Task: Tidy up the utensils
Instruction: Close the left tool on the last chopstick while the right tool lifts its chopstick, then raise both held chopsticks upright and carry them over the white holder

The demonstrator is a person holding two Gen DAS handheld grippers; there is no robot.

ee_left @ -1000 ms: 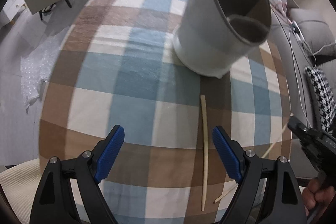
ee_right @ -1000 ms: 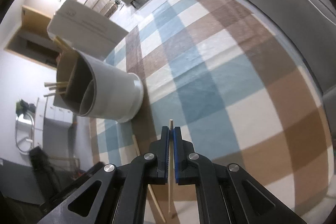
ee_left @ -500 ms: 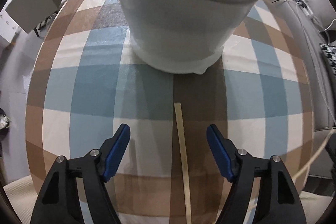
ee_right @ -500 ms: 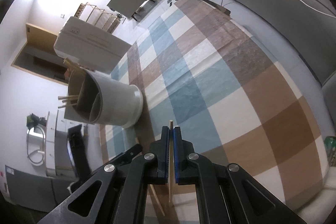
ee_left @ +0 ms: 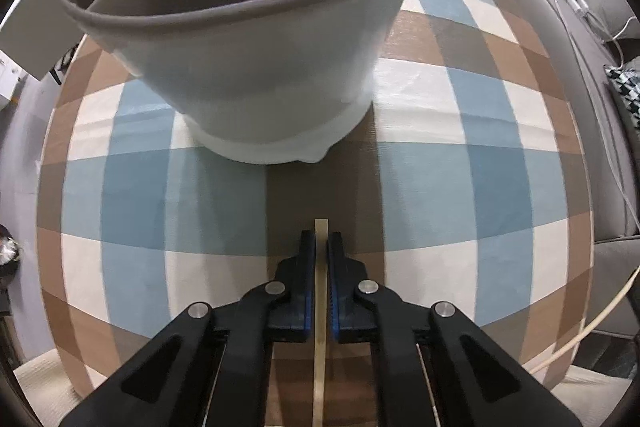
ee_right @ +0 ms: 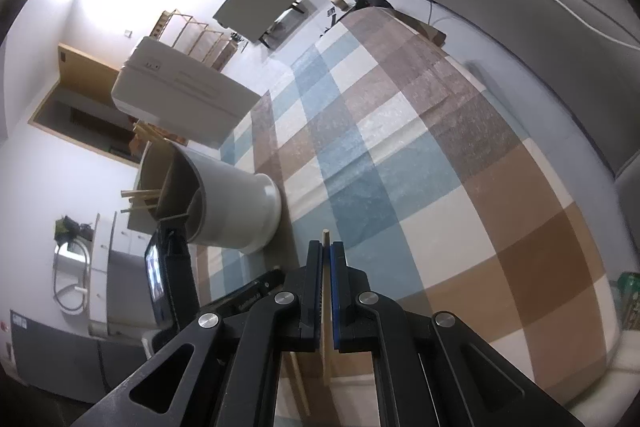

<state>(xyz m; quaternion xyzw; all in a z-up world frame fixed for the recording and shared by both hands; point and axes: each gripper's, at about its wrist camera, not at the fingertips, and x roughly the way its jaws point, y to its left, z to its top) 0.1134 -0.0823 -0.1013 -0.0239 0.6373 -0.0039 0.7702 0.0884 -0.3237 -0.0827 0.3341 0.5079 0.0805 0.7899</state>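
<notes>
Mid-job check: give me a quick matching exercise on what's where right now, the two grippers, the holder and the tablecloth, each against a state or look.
Things:
1. left gripper
2. right gripper
3. grey utensil holder
4. tablecloth

States:
A. blue, brown and cream checks
B. shut on a chopstick that lies flat on the cloth, just in front of the holder's base
C. stands upright, divided inside, chopsticks already poking out of one section
D. shut on a chopstick, pointing across the table, holder off to the left of its view

Pairs: 1-B, 2-D, 3-C, 4-A
</notes>
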